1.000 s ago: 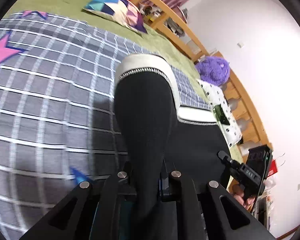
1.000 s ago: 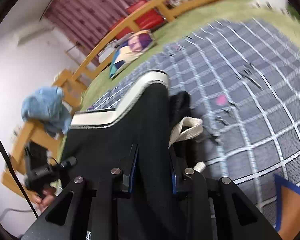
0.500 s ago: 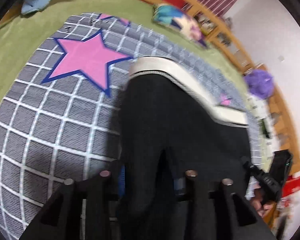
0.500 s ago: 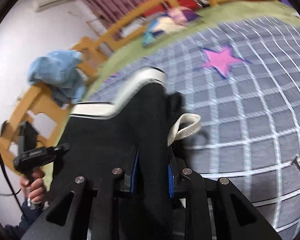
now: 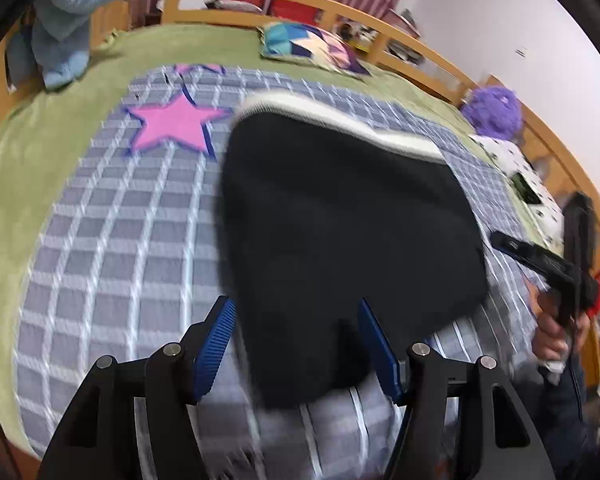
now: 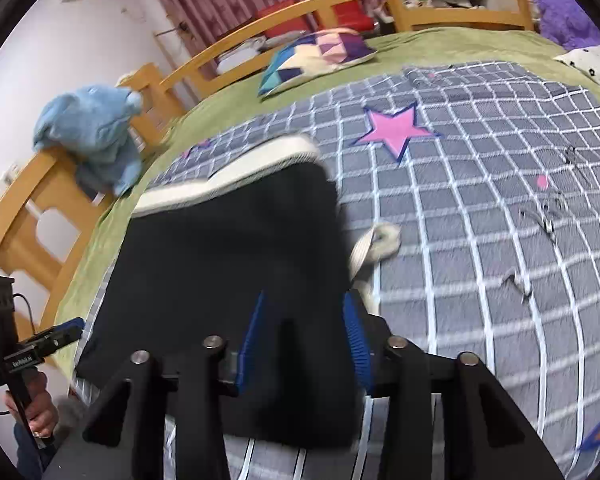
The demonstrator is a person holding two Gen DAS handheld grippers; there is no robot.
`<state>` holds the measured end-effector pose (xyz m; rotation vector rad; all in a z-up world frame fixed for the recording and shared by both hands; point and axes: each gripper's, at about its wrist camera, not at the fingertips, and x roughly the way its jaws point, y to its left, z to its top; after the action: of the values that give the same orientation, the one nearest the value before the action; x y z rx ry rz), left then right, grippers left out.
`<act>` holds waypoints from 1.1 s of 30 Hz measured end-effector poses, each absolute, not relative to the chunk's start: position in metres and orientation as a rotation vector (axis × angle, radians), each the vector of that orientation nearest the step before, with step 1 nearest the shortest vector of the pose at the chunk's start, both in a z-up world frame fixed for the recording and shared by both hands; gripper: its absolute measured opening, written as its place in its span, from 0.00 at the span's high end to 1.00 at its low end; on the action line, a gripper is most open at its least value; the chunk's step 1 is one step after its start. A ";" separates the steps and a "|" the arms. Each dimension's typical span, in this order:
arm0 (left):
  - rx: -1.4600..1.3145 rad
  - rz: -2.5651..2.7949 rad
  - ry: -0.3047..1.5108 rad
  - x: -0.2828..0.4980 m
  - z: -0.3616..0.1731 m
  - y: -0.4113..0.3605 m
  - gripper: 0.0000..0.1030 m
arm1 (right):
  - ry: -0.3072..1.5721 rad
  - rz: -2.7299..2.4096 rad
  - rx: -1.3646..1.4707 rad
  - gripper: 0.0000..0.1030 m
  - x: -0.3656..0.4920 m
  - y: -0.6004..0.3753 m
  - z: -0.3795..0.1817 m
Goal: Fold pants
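Black pants (image 5: 340,216) with a cream waistband (image 5: 340,116) lie folded on the grey checked blanket (image 5: 132,216). In the right wrist view the pants (image 6: 228,264) show a cream drawstring (image 6: 376,240) trailing at their right edge. My left gripper (image 5: 296,344) is open, its blue pads either side of the pants' near edge, not clamped. My right gripper (image 6: 304,332) is open too, pads apart with black cloth between them.
The blanket has a pink star (image 5: 172,120) and lies on a green bedspread (image 5: 40,128). A patchwork pillow (image 5: 308,46), blue cloth (image 5: 72,12) on the wooden rail and a purple plush (image 5: 494,110) sit around the bed. Small scraps (image 6: 548,216) lie at right.
Both grippers have opened and let go of the pants, which now lie spread on the blanket. Both cameras have pulled back and tilted so more of the bed shows.
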<state>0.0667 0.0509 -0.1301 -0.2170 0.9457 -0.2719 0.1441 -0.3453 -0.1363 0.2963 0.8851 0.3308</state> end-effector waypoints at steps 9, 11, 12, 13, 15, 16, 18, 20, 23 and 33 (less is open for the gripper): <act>-0.147 -0.125 0.905 0.047 -0.164 0.024 0.51 | 0.959 0.288 0.353 0.60 0.113 -0.342 -0.186; -0.116 -0.110 0.890 0.048 -0.163 0.018 0.78 | 0.941 0.289 0.365 0.79 0.112 -0.339 -0.189; -0.066 -0.090 0.860 0.043 -0.159 0.016 0.88 | 0.929 0.295 0.356 0.83 0.111 -0.339 -0.188; 0.006 -0.014 0.816 0.038 -0.154 0.018 0.89 | 0.916 0.301 0.366 0.85 0.109 -0.342 -0.186; -0.035 -0.001 0.834 0.035 -0.158 0.043 0.88 | 0.904 0.318 0.446 0.86 0.105 -0.356 -0.185; -0.100 -0.043 0.896 0.039 -0.166 0.055 0.88 | 0.905 0.348 0.496 0.86 0.105 -0.362 -0.187; -0.133 -0.061 0.896 0.033 -0.172 0.063 0.88 | 0.939 0.345 0.466 0.85 0.106 -0.355 -0.194; -0.085 -0.093 0.870 0.022 -0.166 0.058 0.85 | 0.957 0.307 0.331 0.81 0.105 -0.336 -0.194; -0.111 -0.152 0.830 0.002 -0.147 0.067 0.74 | 0.939 0.301 0.217 0.79 0.102 -0.329 -0.173; -0.111 -0.179 0.728 0.048 -0.099 0.044 0.51 | 0.759 0.354 0.156 0.76 0.122 -0.308 -0.123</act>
<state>0.0479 0.0439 -0.0994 -0.1107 0.7280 -0.1792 0.1217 -0.3077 -0.1231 0.1562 0.7587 0.3544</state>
